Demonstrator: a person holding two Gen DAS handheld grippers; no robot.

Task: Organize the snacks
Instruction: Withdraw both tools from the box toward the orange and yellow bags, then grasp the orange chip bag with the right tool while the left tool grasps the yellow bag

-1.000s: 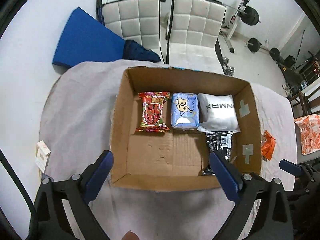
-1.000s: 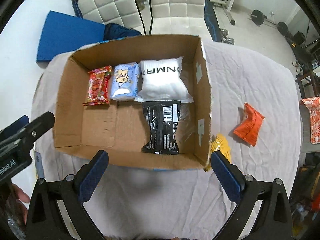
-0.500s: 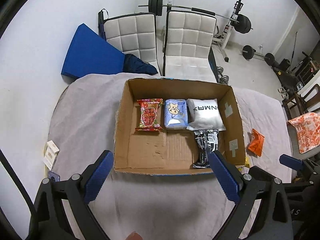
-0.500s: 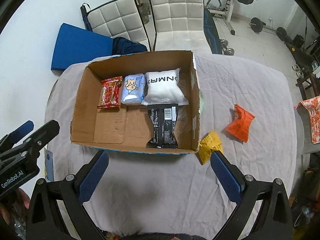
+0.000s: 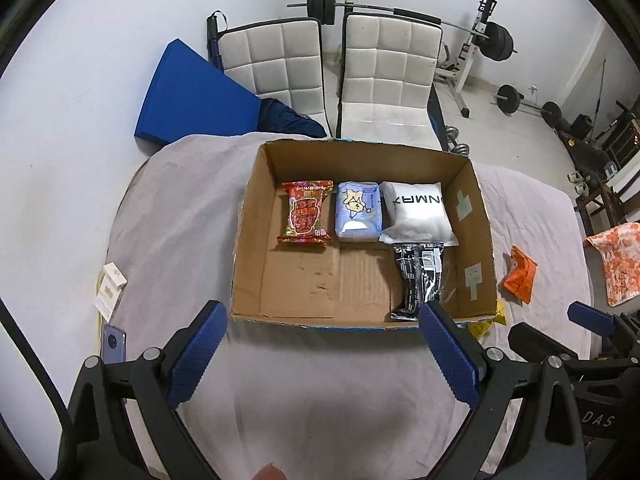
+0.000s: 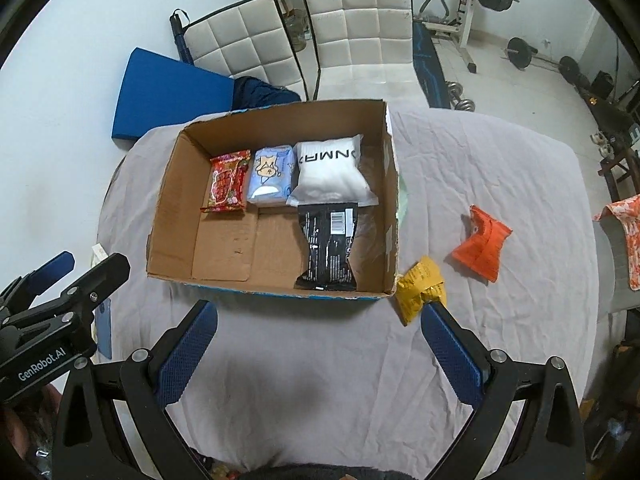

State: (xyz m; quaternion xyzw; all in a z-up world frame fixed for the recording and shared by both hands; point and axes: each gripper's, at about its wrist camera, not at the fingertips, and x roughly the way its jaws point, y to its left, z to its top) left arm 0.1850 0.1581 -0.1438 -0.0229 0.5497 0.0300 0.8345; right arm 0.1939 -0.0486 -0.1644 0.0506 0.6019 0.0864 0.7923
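Observation:
An open cardboard box [image 5: 248,240] [image 6: 168,216] sits on the grey-clothed table. Along its far wall lie a red snack pack [image 5: 306,216] [image 6: 228,184], a light blue pack [image 5: 358,210] [image 6: 269,178] and a white pack [image 5: 418,212] [image 6: 330,172]. A black pack [image 5: 418,280] [image 6: 330,248] lies in front of the white one. Outside the box to the right are a yellow pack [image 6: 420,288] [image 5: 486,322] and an orange pack [image 6: 480,242] [image 5: 520,274]. My left gripper [image 5: 324,354] and right gripper [image 6: 320,350] both hang open and empty above the table, short of the box's near wall.
Two white padded chairs [image 5: 332,76], a blue mat [image 5: 196,96] and weight equipment [image 5: 492,40] stand behind the table. A small white carton [image 5: 110,288] and a phone [image 5: 114,342] lie at the table's left edge. An orange-patterned cloth [image 5: 616,260] hangs at the right.
Both grippers have pulled back and up from the box, so it looks smaller and farther. The yellow and orange packs have come fully into the right wrist view. Nothing was grasped.

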